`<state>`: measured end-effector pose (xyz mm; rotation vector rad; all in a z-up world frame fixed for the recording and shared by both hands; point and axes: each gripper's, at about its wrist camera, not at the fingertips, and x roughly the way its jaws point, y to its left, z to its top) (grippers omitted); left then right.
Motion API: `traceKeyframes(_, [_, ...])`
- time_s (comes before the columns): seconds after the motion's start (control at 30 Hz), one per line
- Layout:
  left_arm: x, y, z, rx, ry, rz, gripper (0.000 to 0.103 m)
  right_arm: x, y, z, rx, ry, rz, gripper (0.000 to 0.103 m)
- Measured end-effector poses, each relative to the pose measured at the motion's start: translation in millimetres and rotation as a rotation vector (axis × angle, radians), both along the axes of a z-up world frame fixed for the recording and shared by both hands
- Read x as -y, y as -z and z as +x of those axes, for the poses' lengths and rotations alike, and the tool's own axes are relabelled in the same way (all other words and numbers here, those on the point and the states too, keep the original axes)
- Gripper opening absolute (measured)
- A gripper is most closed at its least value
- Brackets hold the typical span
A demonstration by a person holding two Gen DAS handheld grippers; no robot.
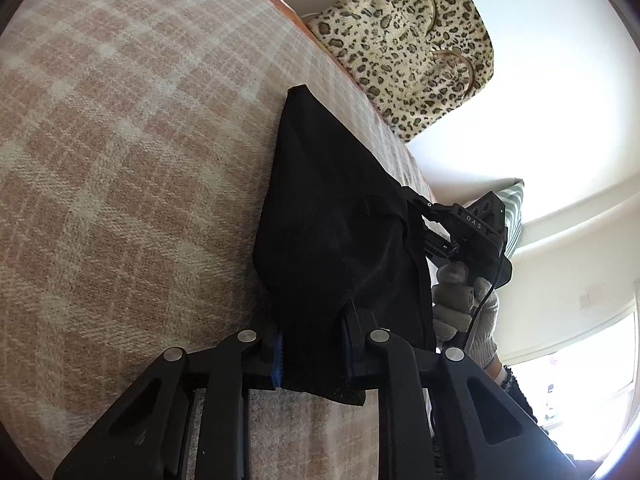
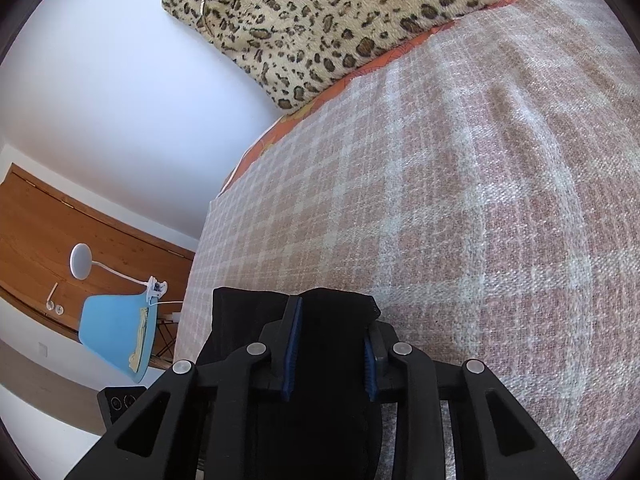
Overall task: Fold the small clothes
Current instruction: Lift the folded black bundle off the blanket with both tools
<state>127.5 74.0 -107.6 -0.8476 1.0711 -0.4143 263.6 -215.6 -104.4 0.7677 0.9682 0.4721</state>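
Gripping a black garment (image 1: 340,232) from two sides, both grippers were clamped on cloth above the checked blanket (image 1: 120,160). The left gripper (image 1: 314,356) had a thick bunch of fabric pinched between its blue pads, and the right gripper (image 2: 331,352) was likewise closed on a wad of the same dark cloth. From the left camera the right tool showed at the garment's far edge, held by a gloved hand (image 1: 464,300). The garment hung partly lifted, its far corner lying on the blanket near the leopard-print cushion (image 1: 404,48).

The risk I saw was in the bunching: each gripper seemed to hold several layers rather than one clean edge, so a fold laid down from there could have come out lumpy or crooked. Pulling the two apart too hard might have dragged cloth out of one grip. The blanket's rough weave might also have snagged the trailing corner and skewed the fold.
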Motion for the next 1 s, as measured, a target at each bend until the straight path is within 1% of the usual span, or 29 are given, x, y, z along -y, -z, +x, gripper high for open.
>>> traceKeyframes(0.07, [0,1,0,-0.003,-0.003,0.011,0.011,-4,-2,1,0.003,-0.005,-0.023,0.028])
traceKeyframes(0.13, [4,-3,0,0.01,0.004,0.054,0.011,-8,-5,1,0.009,-0.01,-0.058,0.028])
traceKeyframes(0.17, [8,-6,0,0.025,0.012,0.093,0.01,-11,-7,1,0.011,-0.012,-0.087,0.021])
traceKeyframes(0.2, [13,-8,-1,0.044,0.023,0.141,0.009,-14,-8,0,0.01,-0.019,-0.116,0.012])
traceKeyframes(0.23, [19,-12,-1,0.067,0.042,0.197,0.009,-18,-9,0,0.01,-0.03,-0.135,0.009])
traceKeyframes(0.3, [31,-21,-3,0.105,0.083,0.314,0.009,-24,-14,-2,0.02,-0.038,-0.174,0.006])
traceKeyframes(0.33, [36,-25,-4,0.122,0.095,0.359,0.009,-26,-17,-3,0.028,-0.043,-0.193,0.006])
traceKeyframes(0.37, [39,-28,-6,0.137,0.103,0.395,0.008,-28,-22,-4,0.043,-0.048,-0.205,0.005])
traceKeyframes(0.5, [47,-36,-10,0.179,0.115,0.49,0.008,-33,-41,-8,0.104,-0.052,-0.243,0.004])
traceKeyframes(0.6, [49,-37,-11,0.189,0.127,0.522,0.008,-35,-46,-8,0.119,-0.054,-0.251,0.004])
traceKeyframes(0.7, [51,-37,-12,0.188,0.128,0.528,0.008,-37,-41,-8,0.109,-0.055,-0.269,0.004])
traceKeyframes(0.8, [57,-41,-12,0.205,0.133,0.549,0.008,-37,-37,-7,0.098,-0.05,-0.276,0.004])
traceKeyframes(1.0, [58,-47,-16,0.237,0.14,0.562,0.007,-36,-47,-10,0.124,-0.042,-0.271,0.004])
